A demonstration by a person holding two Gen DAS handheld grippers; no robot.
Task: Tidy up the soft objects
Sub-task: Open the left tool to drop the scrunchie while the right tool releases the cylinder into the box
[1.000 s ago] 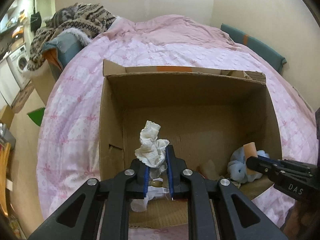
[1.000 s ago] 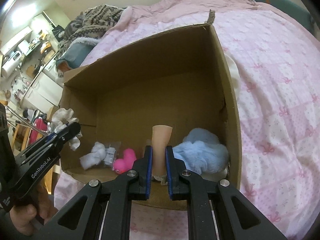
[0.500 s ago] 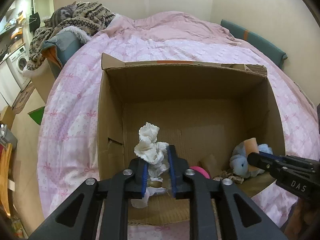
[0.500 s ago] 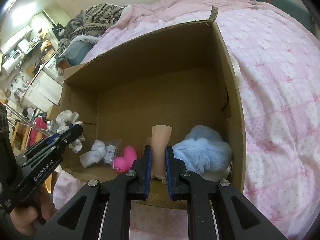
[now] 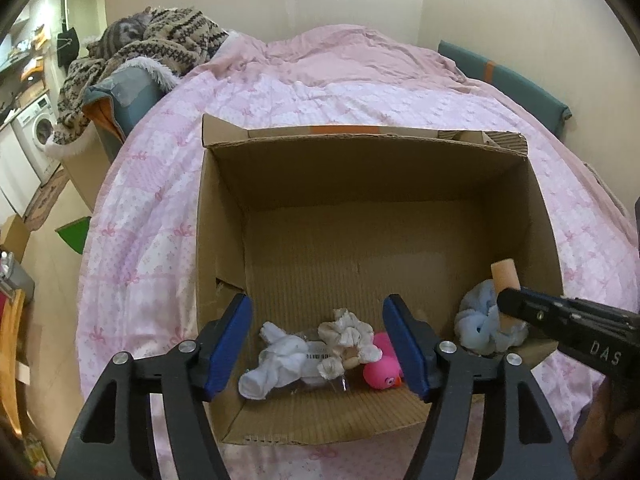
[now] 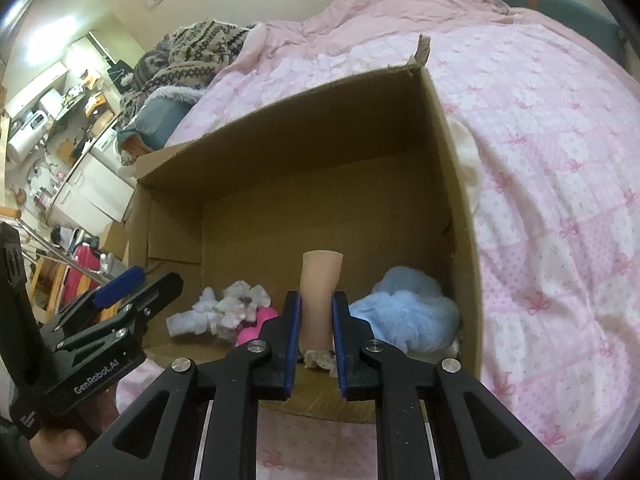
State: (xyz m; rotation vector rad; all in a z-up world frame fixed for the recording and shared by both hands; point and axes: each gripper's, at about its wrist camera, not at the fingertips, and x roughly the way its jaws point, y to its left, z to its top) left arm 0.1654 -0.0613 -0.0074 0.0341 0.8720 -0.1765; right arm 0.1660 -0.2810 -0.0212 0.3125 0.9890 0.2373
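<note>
A cardboard box (image 5: 224, 240) lies open on the pink bed. Inside it lie a white sock (image 5: 276, 364), a cream crumpled cloth (image 5: 348, 332), a pink rubber toy (image 5: 382, 368) and a fluffy blue plush (image 5: 480, 328). My left gripper (image 5: 320, 344) is open and empty over the box's near edge, above the cream cloth. My right gripper (image 6: 314, 320) is shut on a beige soft tube (image 6: 320, 284) that stands upright between its jaws, over the box's near right part beside the blue plush (image 6: 408, 312). The left gripper also shows in the right wrist view (image 6: 132, 284).
The box rests on a pink quilt (image 5: 160, 208). A patterned knit blanket (image 5: 160, 40) is piled at the bed's far left. A teal cushion (image 5: 504, 76) lies by the wall. A washing machine (image 5: 38, 136) and floor clutter lie to the left.
My left gripper has opened and the cream cloth has dropped into the box beside the white sock. The right gripper still holds the beige tube in about the same place.
</note>
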